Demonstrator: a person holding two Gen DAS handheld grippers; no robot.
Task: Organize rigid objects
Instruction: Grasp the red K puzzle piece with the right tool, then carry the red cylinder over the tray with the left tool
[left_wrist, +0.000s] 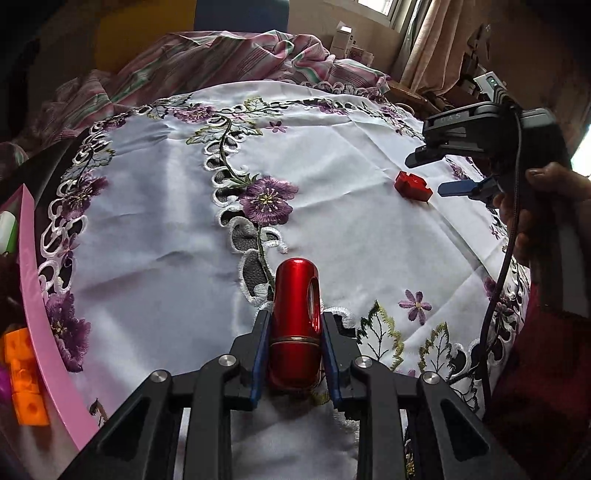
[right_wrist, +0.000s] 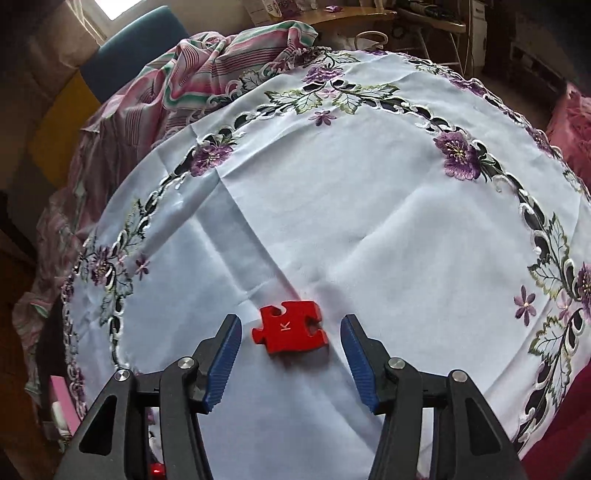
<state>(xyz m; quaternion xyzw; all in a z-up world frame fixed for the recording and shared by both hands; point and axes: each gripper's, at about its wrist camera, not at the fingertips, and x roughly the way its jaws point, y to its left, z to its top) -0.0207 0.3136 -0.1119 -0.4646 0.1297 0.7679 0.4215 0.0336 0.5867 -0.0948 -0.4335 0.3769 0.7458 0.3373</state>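
My left gripper (left_wrist: 295, 321) is shut on a shiny red metal cylinder (left_wrist: 295, 325) with an oval hole in its side, held just above the white embroidered tablecloth (left_wrist: 332, 240). A red puzzle-piece block (right_wrist: 290, 328) lies flat on the cloth. My right gripper (right_wrist: 291, 326) is open, its blue pads on either side of the block and apart from it. In the left wrist view the right gripper (left_wrist: 428, 173) and the block (left_wrist: 413, 185) show at the far right.
A pink tray rim (left_wrist: 40, 295) runs along the left edge, with orange blocks (left_wrist: 26, 376) beyond it. Striped pink bedding (left_wrist: 229, 59) is bunched behind the table. The cloth (right_wrist: 369, 221) is wrinkled, with purple flower embroidery.
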